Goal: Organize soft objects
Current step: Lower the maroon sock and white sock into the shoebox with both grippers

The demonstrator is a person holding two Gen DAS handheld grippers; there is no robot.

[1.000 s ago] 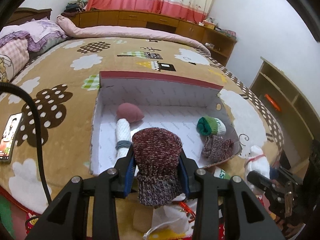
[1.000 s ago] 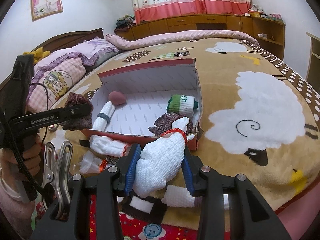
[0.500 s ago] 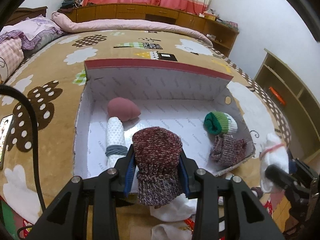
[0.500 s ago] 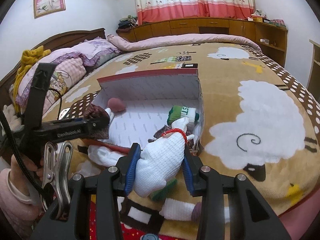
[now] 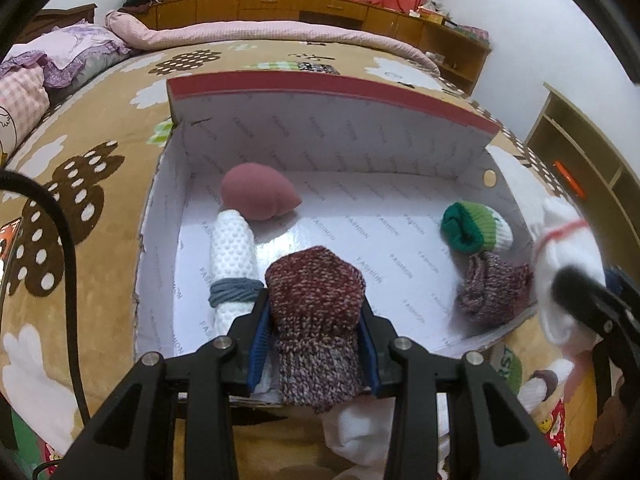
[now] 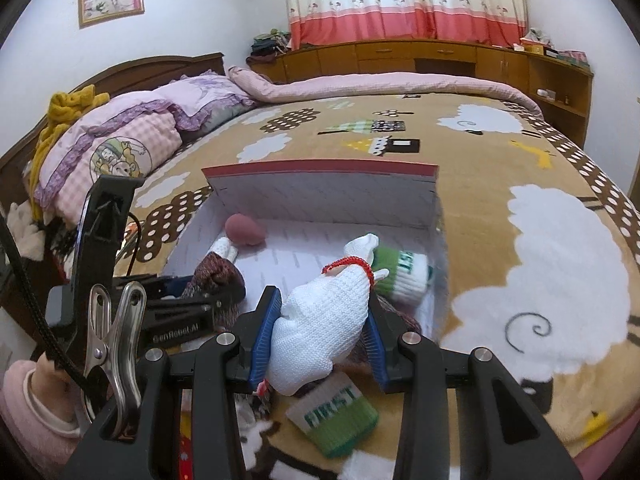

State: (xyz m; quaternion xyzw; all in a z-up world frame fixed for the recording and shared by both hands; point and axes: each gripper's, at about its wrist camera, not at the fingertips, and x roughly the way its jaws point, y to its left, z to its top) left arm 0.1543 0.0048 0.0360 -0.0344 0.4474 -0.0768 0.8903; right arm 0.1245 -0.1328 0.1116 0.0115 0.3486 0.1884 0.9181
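1. The left hand-held gripper (image 5: 316, 344) pinches a maroon knitted sock bundle (image 5: 316, 320) between its blue pads, held over the near edge of the open shoe box (image 5: 320, 92).
2. The right hand-held gripper (image 6: 320, 328) is clamped on a white knitted sock bundle (image 6: 320, 332) tied with a red string (image 6: 348, 266), held just above the box's near right corner.
3. The shoe box lies on the bed (image 6: 500, 184), on a brown cartoon-print blanket; its red-edged lid stands up at the far side.
4. Inside the box, far left: a pink egg-shaped sponge (image 5: 258, 196). Touching it on the near side is a white rolled sock (image 5: 234, 256) with a grey band.
5. Inside, right side: a green-and-white rolled sock (image 5: 476, 228), and just beside it, nearer the camera, a purple-maroon knitted bundle (image 5: 494, 290).
6. Outside the box, on the blanket below the right hand-held gripper, lies a white-and-green sock marked "FIRST" (image 6: 332, 412).
7. Pink pillows (image 6: 120, 144) rest at the headboard.
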